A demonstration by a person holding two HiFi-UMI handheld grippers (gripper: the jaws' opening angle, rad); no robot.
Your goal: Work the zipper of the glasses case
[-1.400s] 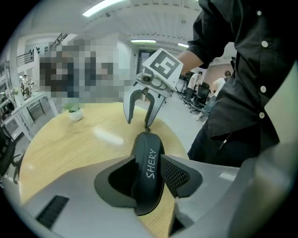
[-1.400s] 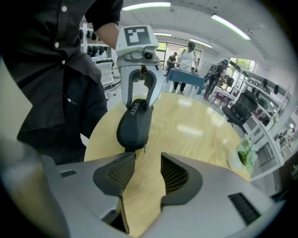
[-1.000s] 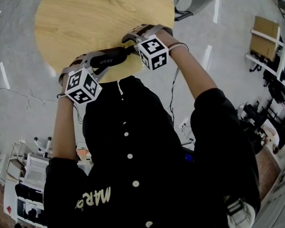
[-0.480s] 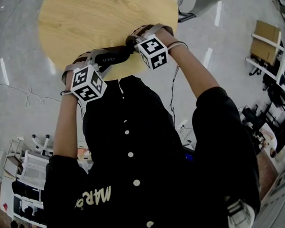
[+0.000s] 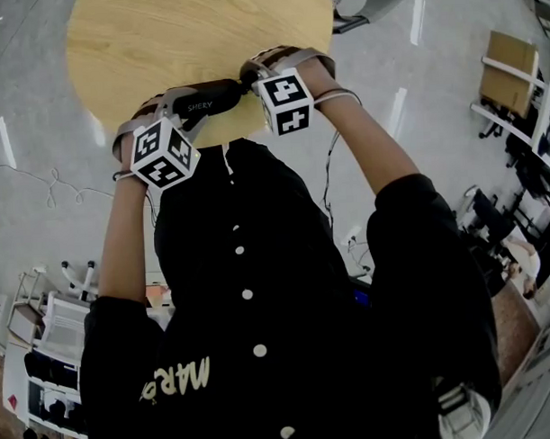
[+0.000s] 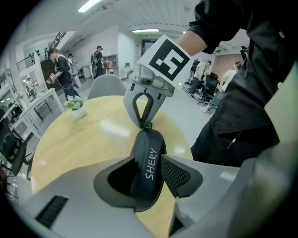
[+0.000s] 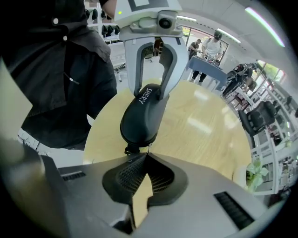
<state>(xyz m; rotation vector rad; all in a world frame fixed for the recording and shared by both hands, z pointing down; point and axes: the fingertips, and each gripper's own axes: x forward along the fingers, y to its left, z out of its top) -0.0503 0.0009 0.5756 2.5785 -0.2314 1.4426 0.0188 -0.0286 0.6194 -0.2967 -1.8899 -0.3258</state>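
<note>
While my left gripper [image 6: 150,168] clamps the black oval glasses case lettered SHERY [image 6: 148,148] by its middle, over the near edge of the round light wooden table [image 5: 179,37], my right gripper [image 7: 145,157] has its tips pinched together on the small zipper pull [image 7: 147,148] at the case's end.

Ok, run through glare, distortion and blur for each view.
Head view: sharp, edges bowed, light streaks glaring off the floor, glasses case a dark shape. Left gripper view: heavy fisheye, black corners, a soft glare patch on the table. Right gripper view: same curvature, two glare patches on the table.
</note>
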